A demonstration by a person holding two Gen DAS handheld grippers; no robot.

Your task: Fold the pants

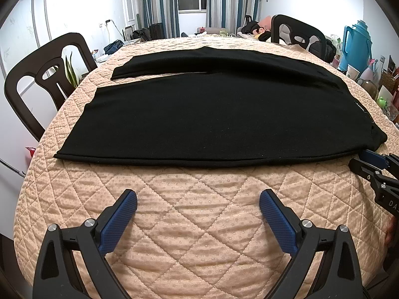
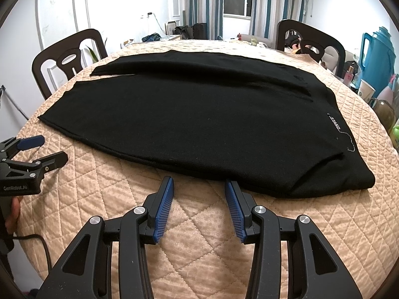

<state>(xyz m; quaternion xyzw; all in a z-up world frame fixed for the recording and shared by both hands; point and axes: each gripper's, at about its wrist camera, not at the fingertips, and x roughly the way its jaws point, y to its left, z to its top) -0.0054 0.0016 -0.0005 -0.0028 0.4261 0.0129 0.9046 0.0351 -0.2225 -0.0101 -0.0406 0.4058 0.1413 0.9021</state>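
On the quilted table point(image 1: 199, 224), black pants point(image 1: 199, 119) lie lengthwise left-right.

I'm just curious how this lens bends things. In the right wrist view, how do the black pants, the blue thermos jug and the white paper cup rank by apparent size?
Largest to smallest, as they appear:
1. black pants, spread across most of the table
2. blue thermos jug
3. white paper cup
The fisheye shrinks things near the edge, so true sizes may differ.

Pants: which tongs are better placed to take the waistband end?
Right. The right tongs sit open at the pants' near edge, close to the waistband; the left tongs are nearer the cuffs.
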